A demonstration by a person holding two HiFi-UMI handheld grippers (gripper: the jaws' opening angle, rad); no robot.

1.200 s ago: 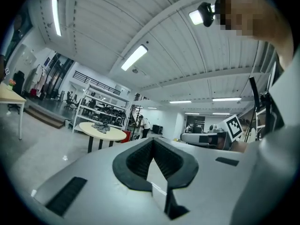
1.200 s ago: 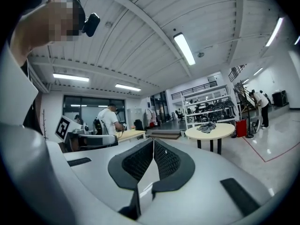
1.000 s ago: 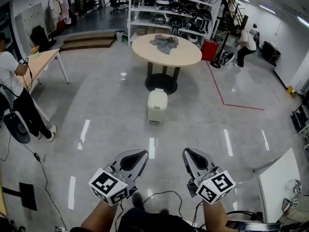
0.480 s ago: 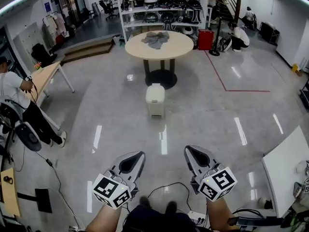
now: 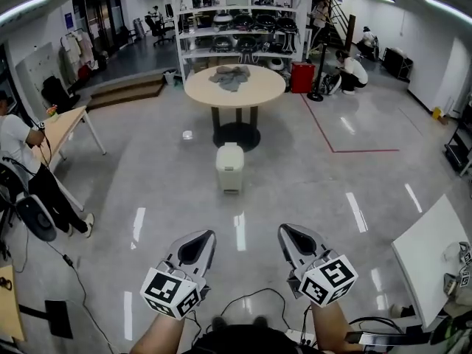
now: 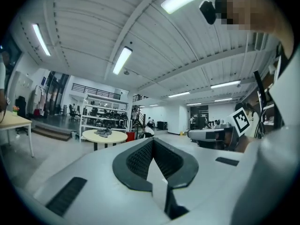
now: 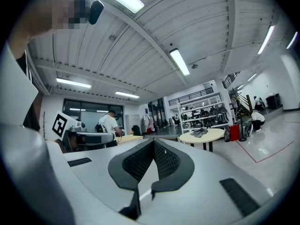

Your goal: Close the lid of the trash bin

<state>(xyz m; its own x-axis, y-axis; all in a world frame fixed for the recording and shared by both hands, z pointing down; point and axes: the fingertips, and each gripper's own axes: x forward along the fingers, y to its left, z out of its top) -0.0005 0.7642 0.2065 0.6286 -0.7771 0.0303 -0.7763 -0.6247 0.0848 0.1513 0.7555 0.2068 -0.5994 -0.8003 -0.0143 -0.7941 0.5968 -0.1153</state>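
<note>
Holding them low at 6 o'clock, you have the left gripper (image 5: 198, 243) and right gripper (image 5: 296, 240) both pressed together on nothing, with the trash bin (image 5: 230, 167) well apart at 12 o'clock, near the round table (image 5: 259, 88).

The trash bin (image 5: 230, 167) stands on the floor well ahead of the left gripper (image 5: 199, 243) and the right gripper (image 5: 293, 236), which sit side by side nearest the camera. Just behind the bin is the round table (image 5: 254, 94), with a heap of cloth (image 5: 230, 77) on its middle. Behind the table a shelving rack (image 5: 236, 21) lines the far wall, with a box (image 5: 301, 77) on the floor by its right end and a crouching person (image 5: 352, 71) further right. At the floor's left edge a standing person (image 5: 22, 161) faces a desk (image 5: 63, 127), and a table corner (image 5: 431, 260) juts in at the right edge.
</note>
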